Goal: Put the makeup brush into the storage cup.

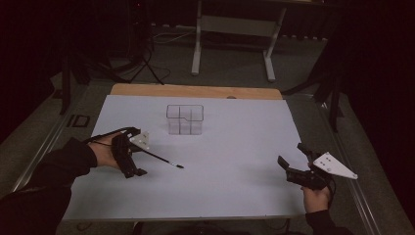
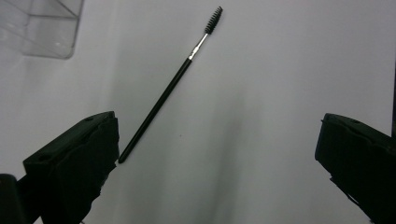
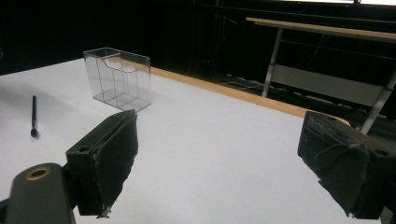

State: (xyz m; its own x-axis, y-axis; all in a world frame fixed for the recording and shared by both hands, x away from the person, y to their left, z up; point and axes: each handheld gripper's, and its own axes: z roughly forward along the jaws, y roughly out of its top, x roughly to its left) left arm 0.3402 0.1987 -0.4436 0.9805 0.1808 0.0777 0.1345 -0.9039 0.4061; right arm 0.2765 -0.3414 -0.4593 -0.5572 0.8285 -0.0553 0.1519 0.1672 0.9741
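The left gripper (image 1: 128, 155) sits low over the white table (image 1: 235, 191), near its left edge. Its two black jaws are wide apart and hold nothing. A thin black brush (image 1: 164, 160) lies flat on the table just beside it. In the left gripper view, the plain end of the brush (image 2: 161, 98) lies right next to one jaw, and I cannot tell if they touch. The bristly tip points away from the gripper, out toward the middle of the table.

The right gripper (image 1: 293, 164) is far over on the other side, near the right edge of the table. A hand (image 1: 317, 198) holds it from below. Its jaws are wide apart too, with nothing between them. In the right gripper view, the brush (image 3: 33, 115) looks small and far off.

A clear plastic box (image 1: 184, 119) stands upright farther back on the table, near the middle. It has little walls inside that split it into parts. The brush lies well apart from it, closer to the person. A wooden strip (image 1: 195, 91) runs along the back edge of the table.
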